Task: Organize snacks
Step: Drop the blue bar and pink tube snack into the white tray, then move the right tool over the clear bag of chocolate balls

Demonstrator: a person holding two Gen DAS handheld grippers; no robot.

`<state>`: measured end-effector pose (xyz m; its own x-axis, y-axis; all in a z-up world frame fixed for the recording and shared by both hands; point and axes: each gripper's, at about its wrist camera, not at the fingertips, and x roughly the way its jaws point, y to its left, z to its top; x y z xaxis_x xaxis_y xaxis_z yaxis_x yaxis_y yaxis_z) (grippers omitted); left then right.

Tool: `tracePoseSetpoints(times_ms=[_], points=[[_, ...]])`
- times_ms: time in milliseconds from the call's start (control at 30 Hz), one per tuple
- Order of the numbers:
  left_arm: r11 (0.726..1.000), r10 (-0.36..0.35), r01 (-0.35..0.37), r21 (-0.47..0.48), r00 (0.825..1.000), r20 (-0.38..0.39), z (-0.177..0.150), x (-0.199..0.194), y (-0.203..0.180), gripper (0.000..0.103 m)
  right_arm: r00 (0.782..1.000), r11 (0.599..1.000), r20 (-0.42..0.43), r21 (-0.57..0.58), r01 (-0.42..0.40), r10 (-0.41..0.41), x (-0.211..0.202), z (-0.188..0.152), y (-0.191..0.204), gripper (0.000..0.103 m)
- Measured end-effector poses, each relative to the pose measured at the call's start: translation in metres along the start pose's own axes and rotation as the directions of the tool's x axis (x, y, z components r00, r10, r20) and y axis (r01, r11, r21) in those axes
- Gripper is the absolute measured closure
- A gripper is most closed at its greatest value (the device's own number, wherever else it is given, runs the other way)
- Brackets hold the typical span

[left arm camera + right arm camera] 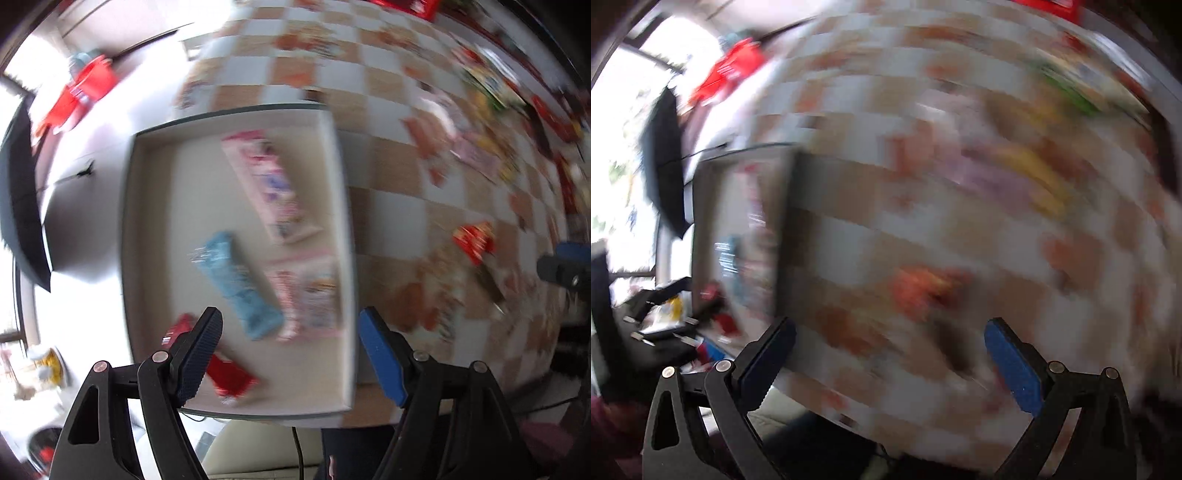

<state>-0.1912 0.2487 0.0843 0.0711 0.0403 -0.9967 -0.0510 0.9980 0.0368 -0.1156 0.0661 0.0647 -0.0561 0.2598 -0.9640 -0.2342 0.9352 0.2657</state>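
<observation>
Right now your left gripper (290,350) hangs wide apart and empty over the shallow tray (340,206), just above a red packet (231,376). Beyond lie a blue packet (236,284) and two pink ones. Your right gripper (890,362) gapes empty over the checked tablecloth (849,236), blurred loose snacks (923,288) beyond.
</observation>
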Motion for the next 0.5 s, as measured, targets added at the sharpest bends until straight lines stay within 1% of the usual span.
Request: tracePoseSetpoints(times_ms=[100,133,200,267,367,433,500], points=[[0.991,0.019,-0.015,0.131,0.999,-0.029,0.006,-0.002,-0.047,0.024,0.998,0.986,-0.025,0.149,0.068,-0.065,-0.006,-0.049,-0.075,0.000],[0.986,0.021,-0.014,0.168,0.999,-0.039,0.008,-0.002,-0.061,0.024,0.996,0.982,-0.035,0.170,0.085,-0.081,-0.005,-0.059,-0.084,0.000],[0.975,0.032,-0.021,0.222,0.998,-0.047,0.010,-0.003,-0.081,0.023,0.983,0.962,-0.089,0.209,0.174,-0.158,0.000,-0.090,-0.115,0.000],[0.961,0.059,-0.045,0.274,0.997,-0.044,0.011,-0.005,-0.099,0.023,0.972,0.953,-0.144,0.215,0.212,-0.183,0.011,-0.108,-0.131,0.000],[0.950,0.094,-0.070,0.306,0.993,-0.066,0.015,0.000,-0.115,0.023,0.965,0.956,-0.199,0.205,0.210,-0.169,0.030,-0.127,-0.148,0.000],[0.947,0.117,-0.086,0.308,0.989,-0.086,0.014,0.003,-0.120,0.023,0.961,0.960,-0.216,0.178,0.215,-0.175,0.043,-0.127,-0.151,0.000],[0.943,0.150,-0.115,0.311,0.984,-0.093,0.008,0.001,-0.124,0.023,0.958,0.964,-0.214,0.146,0.223,-0.189,0.050,-0.120,-0.151,0.000]])
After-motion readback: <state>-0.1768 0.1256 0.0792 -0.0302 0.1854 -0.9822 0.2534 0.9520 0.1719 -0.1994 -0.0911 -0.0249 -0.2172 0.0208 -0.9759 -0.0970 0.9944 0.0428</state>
